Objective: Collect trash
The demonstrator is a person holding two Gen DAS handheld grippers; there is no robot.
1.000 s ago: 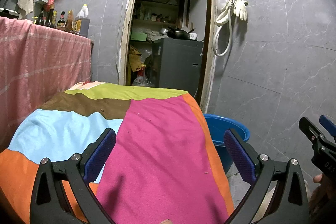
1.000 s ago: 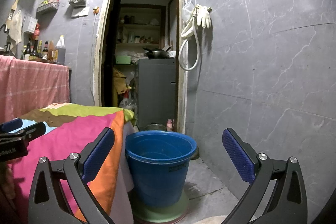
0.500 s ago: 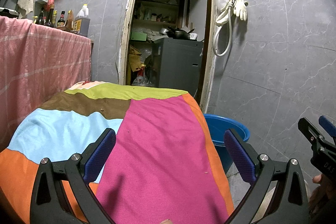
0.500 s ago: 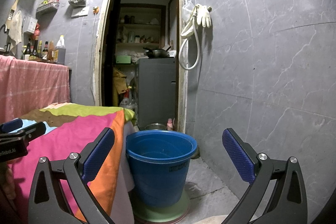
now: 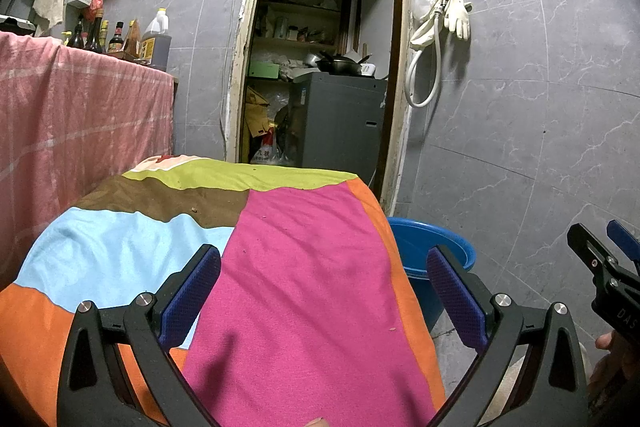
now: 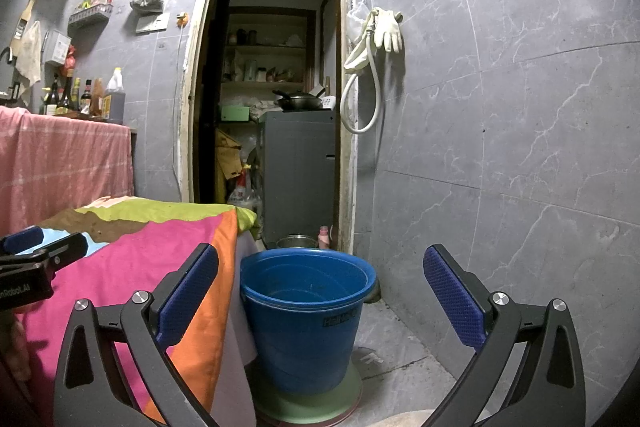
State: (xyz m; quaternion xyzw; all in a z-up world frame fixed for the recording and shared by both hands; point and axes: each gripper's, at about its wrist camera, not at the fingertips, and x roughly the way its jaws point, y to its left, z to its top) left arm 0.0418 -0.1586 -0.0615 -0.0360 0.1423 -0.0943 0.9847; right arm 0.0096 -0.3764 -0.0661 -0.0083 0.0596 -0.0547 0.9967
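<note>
**Both tongs gaping wide over the patchwork worktop**

The left tongs (image 5: 324, 279) are hovering above the cloth-covered worktop (image 5: 304, 267), blue pads spread far apart and gripping nothing. The right tongs (image 6: 320, 279) are hanging just off the worktop's right edge, equally wide and equally empty, and they are framing the blue bucket (image 6: 306, 311) standing on the floor beside the worktop, on a pale green base. Inside the bucket, the bottom is looking dark and possibly wet, though that is hard to judge from here. Each tool is peeking into the other's view: the right tongs at the far right edge of the left camera, the left tongs at the far left of the right camera. On the pink panel of the cloth, a few tiny crumbs (image 5: 393, 328) are lying scattered, the only trash-like bits showing. Behind, a white glove (image 6: 388, 29) is hanging on the grey tiled wall beside the open doorway.
</note>
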